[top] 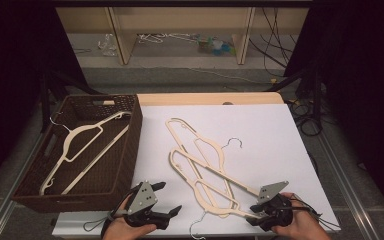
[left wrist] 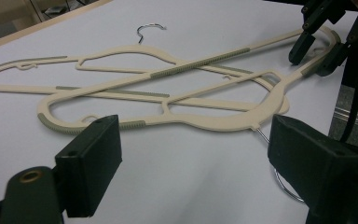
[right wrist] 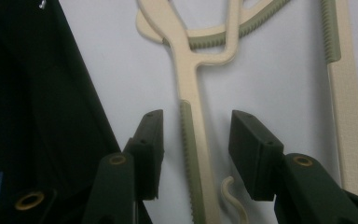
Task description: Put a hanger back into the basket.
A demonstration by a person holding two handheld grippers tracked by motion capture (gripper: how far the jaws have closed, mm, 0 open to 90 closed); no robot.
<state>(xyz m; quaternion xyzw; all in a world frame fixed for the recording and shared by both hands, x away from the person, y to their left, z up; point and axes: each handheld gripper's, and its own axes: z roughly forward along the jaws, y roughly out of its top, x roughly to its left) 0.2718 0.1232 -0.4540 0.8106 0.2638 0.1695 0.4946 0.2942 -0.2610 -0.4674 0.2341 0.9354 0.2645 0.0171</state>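
Note:
Two cream plastic hangers (top: 205, 165) lie crossed on the white table sheet (top: 260, 130); their metal hooks point opposite ways. My right gripper (top: 254, 214) sits at the near right end of the lower hanger. In the right gripper view its jaws (right wrist: 196, 149) straddle that hanger's ribbed arm (right wrist: 186, 74) with a gap on each side, so it is open. My left gripper (top: 170, 197) rests near the table's front edge, left of the hangers, open with nothing between its pads (left wrist: 93, 158). The left gripper view shows both hangers (left wrist: 200, 70) and the right gripper (left wrist: 313, 59) beyond.
A dark woven basket (top: 136, 125) stands at the table's left and holds another cream hanger (top: 80, 145). A second hanger arm (right wrist: 347, 102) runs along the right side of the right gripper view. Cables and shelves lie beyond the table's far edge.

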